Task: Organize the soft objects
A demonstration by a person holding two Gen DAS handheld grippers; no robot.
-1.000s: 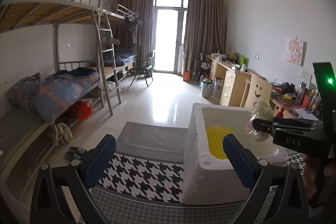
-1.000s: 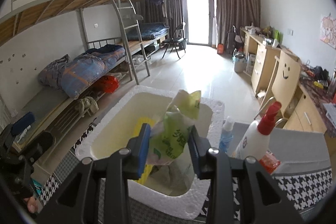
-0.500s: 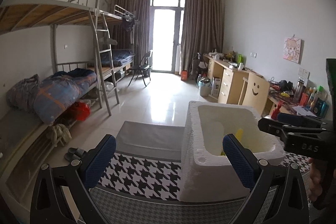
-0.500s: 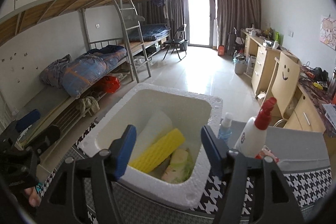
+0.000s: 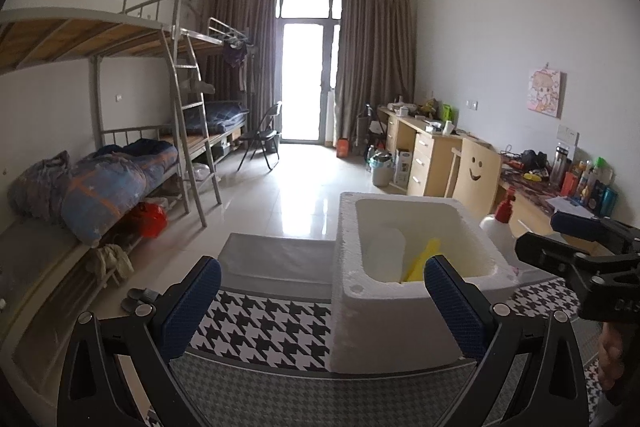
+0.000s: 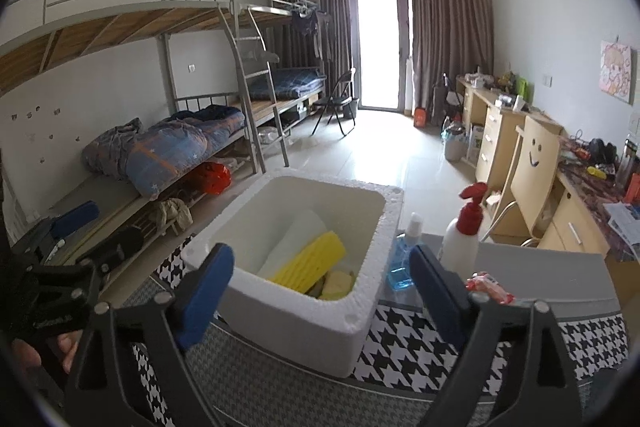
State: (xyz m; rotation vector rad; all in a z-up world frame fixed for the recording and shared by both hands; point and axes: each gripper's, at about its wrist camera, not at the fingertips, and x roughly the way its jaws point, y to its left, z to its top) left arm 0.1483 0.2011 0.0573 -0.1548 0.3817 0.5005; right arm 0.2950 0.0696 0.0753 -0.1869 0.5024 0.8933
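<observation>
Inside the white foam box [image 6: 304, 301], which stands on the houndstooth cloth [image 6: 404, 341], lie the soft things: a yellow ribbed sponge [image 6: 310, 263] leaning on a white roll [image 6: 294, 241], with a pale yellow piece [image 6: 338, 281] low in the near right corner. The right gripper [image 6: 322, 277] hangs just near of the box, its jaws opening wide with nothing pressed between the blue pads [image 6: 204, 293]. The left gripper [image 5: 322, 301] is spread wide too, empty, left of the box. Right of the box stand a blue bottle [image 6: 404, 259] and a red-capped pump bottle [image 6: 464, 231]; a red wrapper [image 6: 490, 287] lies nearer.
</observation>
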